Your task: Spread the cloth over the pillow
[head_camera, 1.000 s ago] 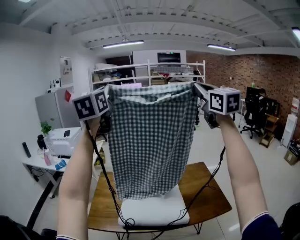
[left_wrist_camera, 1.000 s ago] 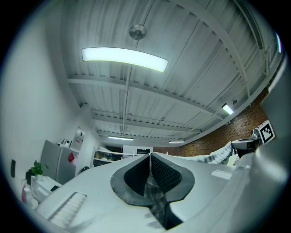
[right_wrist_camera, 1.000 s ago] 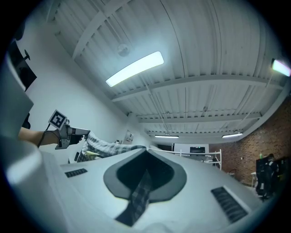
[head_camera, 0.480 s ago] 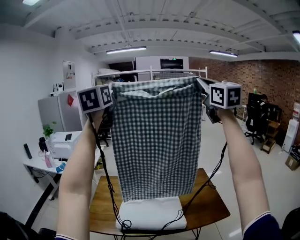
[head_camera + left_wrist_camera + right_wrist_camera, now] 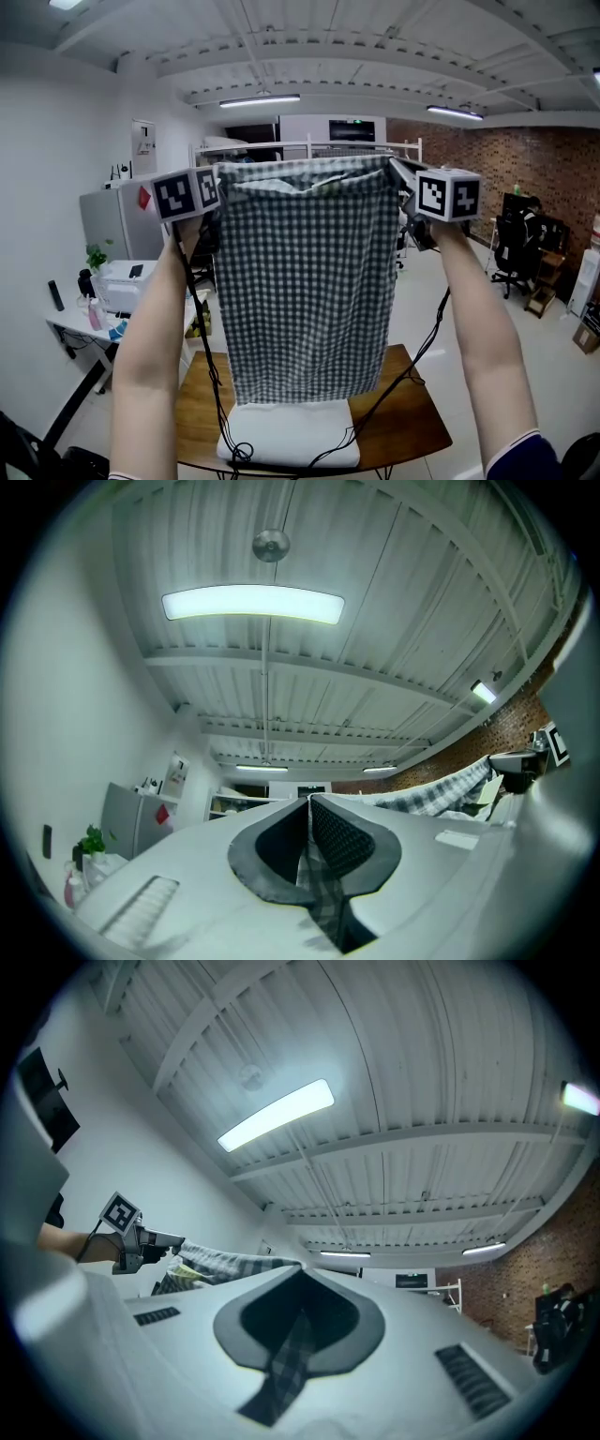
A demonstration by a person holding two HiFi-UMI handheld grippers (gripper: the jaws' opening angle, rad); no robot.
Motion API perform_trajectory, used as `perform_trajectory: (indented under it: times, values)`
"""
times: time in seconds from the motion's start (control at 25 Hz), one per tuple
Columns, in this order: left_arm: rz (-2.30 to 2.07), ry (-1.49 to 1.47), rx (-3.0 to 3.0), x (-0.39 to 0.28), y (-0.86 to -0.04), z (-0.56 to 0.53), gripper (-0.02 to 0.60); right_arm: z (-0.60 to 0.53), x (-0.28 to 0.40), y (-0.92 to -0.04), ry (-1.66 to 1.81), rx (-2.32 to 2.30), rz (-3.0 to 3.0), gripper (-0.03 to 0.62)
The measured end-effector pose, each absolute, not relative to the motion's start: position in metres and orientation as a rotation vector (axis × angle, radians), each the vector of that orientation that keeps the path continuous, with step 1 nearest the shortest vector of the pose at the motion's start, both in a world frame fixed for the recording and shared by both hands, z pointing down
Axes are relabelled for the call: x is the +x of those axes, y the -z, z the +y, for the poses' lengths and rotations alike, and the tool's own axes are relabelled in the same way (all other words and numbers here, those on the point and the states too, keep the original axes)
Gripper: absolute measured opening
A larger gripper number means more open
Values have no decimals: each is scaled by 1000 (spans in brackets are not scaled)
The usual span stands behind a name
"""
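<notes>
Holding checked cloth (image 5: 305, 281) up, spread flat, above white pillow (image 5: 291, 433) at near edge of wooden table (image 5: 417, 422). Clamped tight on its top corners w/ L gripper (image 5: 219, 180) & R gripper (image 5: 394, 169).

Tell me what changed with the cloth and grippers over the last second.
The checked cloth rose slightly: its lower hem, earlier overlapping the pillow, now hangs at the pillow's far edge. Unchanged: the left gripper and right gripper stay shut on its top corners; the pillow rests on the table.
</notes>
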State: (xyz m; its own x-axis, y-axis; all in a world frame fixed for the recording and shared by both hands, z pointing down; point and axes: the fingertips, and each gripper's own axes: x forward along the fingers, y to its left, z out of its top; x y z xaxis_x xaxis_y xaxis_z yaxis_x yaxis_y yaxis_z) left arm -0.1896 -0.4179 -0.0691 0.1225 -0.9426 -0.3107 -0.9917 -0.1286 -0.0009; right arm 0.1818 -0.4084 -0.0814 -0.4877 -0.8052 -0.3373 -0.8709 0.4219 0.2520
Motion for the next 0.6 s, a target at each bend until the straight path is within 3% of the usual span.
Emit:
perform_trajectory:
  times: [0.6]
  values:
    - [1822,-363,-2254,-217,81,-519,20,-493,154,90,-609,-1578,2418,9]
